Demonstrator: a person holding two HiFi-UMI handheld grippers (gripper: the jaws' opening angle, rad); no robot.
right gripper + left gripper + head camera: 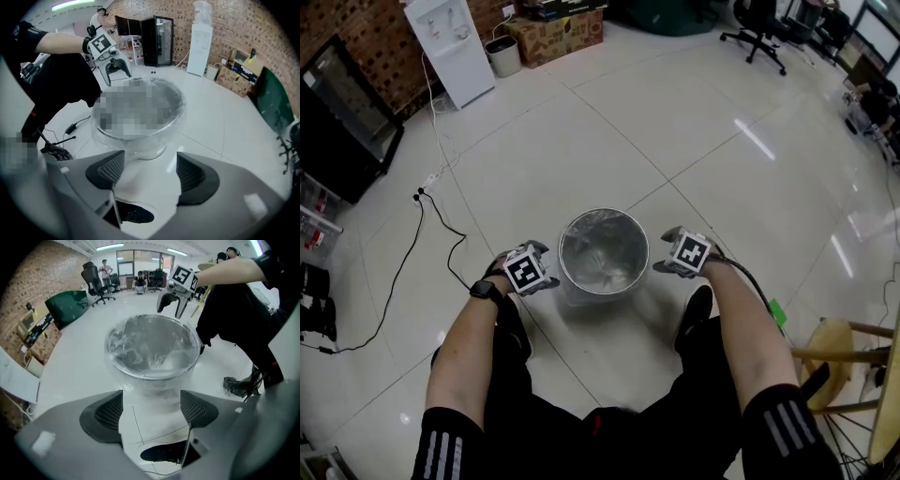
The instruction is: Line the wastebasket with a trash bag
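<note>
Currently: wastebasket (605, 212), floor centre, trash bag (600, 267) inside; left gripper (542, 277) at its 9 o'clock, right gripper (667, 264) at 3, both gaping, empty; advisable next, tuck overhang evenly round rim

Head view: from above, facing steeply down, wastebasket (603, 255) at frame centre.
Left gripper view: low, close to the wastebasket, facing right tongs (169, 310) at upper centre.
Right gripper view: low, close, from the opposite side, left tongs (118, 75) at upper left.
Shared by all three: the wastebasket.
</note>
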